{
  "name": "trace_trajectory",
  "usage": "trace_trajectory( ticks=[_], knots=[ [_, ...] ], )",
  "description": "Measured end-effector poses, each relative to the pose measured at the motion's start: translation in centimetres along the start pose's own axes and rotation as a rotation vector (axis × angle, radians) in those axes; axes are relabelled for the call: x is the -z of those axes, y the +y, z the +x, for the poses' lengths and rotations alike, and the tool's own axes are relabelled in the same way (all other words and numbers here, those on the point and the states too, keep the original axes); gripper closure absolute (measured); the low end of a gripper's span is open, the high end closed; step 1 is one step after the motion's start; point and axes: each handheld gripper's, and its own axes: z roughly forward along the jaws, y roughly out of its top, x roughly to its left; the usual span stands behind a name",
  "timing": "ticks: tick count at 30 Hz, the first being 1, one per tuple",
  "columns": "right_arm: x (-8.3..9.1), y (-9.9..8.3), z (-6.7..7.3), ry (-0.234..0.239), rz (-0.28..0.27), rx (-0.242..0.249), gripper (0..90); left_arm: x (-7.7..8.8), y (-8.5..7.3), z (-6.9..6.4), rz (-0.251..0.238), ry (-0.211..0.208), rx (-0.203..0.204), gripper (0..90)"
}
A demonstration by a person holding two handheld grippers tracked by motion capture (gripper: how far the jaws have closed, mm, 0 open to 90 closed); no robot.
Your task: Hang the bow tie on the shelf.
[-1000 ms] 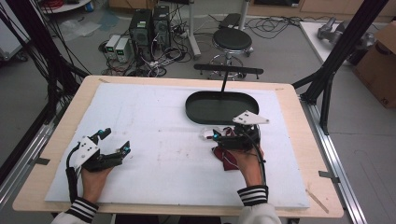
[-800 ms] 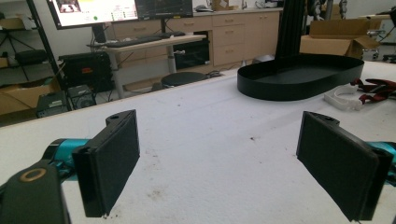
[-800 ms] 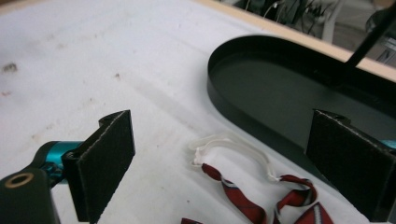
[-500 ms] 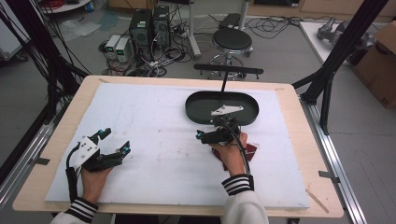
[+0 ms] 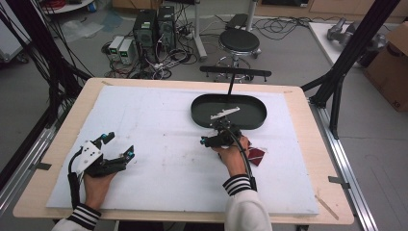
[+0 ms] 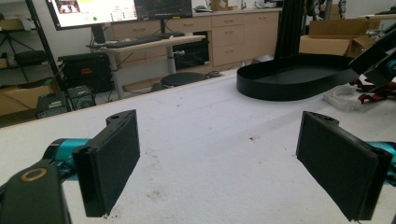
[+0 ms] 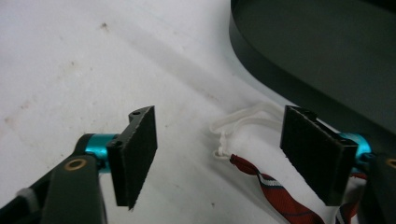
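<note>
Right hand-held gripper [image 7: 219, 158] with jaws apart, low over a white plastic clip [image 7: 243, 122] and red striped ribbon [image 7: 280, 198], just beside a black oval tray [image 5: 229, 111] on the desk [image 5: 154, 125]. Left hand-held gripper [image 6: 219, 158] also spread wide, resting near the front left of the desk, well apart from the tray.

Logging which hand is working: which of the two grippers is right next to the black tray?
The right gripper, just short of the black oval tray, jaws open over a red striped strap. The left gripper sits far off near the table's front-left.
</note>
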Motion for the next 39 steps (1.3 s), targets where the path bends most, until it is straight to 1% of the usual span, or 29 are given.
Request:
trace_trajectory(
  ticks=[1,2,3,4,5,6,8,9,11,12,16,17,18,26,28,30,32,33,35,39],
  knots=[
    [-0.2,0.0,0.0,-0.002,0.021,-0.001,28.4,0.0,0.0,0.0,-0.001,-0.001,0.001,13.9],
    [-0.5,0.1,0.0,-0.007,0.052,0.013,30.4,0.0,0.0,0.0,0.001,-0.001,0.000,13.9],
    [-0.7,0.2,0.1,-0.012,0.062,0.026,32.5,0.0,0.0,0.0,0.000,-0.002,0.001,13.9],
    [-0.7,0.2,0.1,-0.012,0.062,0.026,32.5,0.0,0.0,0.0,-0.001,-0.002,0.002,13.9],
    [-0.8,0.3,0.2,-0.012,0.074,0.036,34.5,0.0,0.0,0.1,-0.001,-0.002,0.002,13.9],
    [-1.1,0.5,0.2,-0.011,0.098,0.048,36.8,0.0,0.0,0.1,0.000,-0.003,0.003,13.9],
    [-1.3,0.6,0.2,-0.016,0.122,0.058,39.7,0.0,0.0,0.1,-0.001,-0.002,0.004,13.9],
    [-1.5,0.8,0.1,-0.015,0.134,0.061,41.4,0.0,0.0,0.1,-0.002,-0.002,0.004,13.9],
    [-1.6,0.9,0.1,-0.017,0.142,0.063,43.0,0.0,0.0,0.1,0.000,-0.004,0.005,13.9],
    [-1.7,1.2,0.1,-0.009,0.162,0.061,46.2,0.0,0.0,0.1,-0.002,-0.004,0.005,13.9],
    [-2.0,1.6,0.1,-0.004,0.184,0.074,48.0,0.0,0.0,0.1,-0.002,-0.004,0.006,13.9],
    [-2.1,1.6,0.1,-0.003,0.195,0.069,48.1,0.0,0.0,0.1,-0.002,-0.004,0.006,13.9],
    [-2.3,1.6,0.0,-0.002,0.219,0.069,49.1,0.0,0.0,0.0,-0.003,-0.003,0.008,13.9],
    [-2.6,1.5,-0.2,0.005,0.248,0.089,55.9,0.0,0.0,0.1,-0.004,-0.003,0.009,13.9],
    [-2.6,1.6,-0.2,0.006,0.265,0.106,59.2,0.0,0.0,0.1,-0.003,-0.002,0.009,13.9],
    [-2.7,1.6,-0.2,0.008,0.269,0.115,59.8,0.0,0.0,0.1,-0.004,-0.002,0.009,13.9],
    [-2.8,1.6,-0.3,0.014,0.276,0.113,61.3,0.0,0.0,0.1,-0.004,-0.002,0.009,13.9],
    [-3.0,1.6,-0.3,0.009,0.288,0.121,63.1,0.0,0.0,0.1,-0.003,-0.003,0.009,13.9],
    [-3.1,1.6,-0.3,0.007,0.296,0.122,64.7,0.0,0.0,0.1,-0.003,-0.003,0.009,13.9],
    [-3.2,1.6,-0.4,0.012,0.301,0.122,67.5,0.0,0.0,0.1,-0.002,-0.003,0.009,13.9]
  ],
)
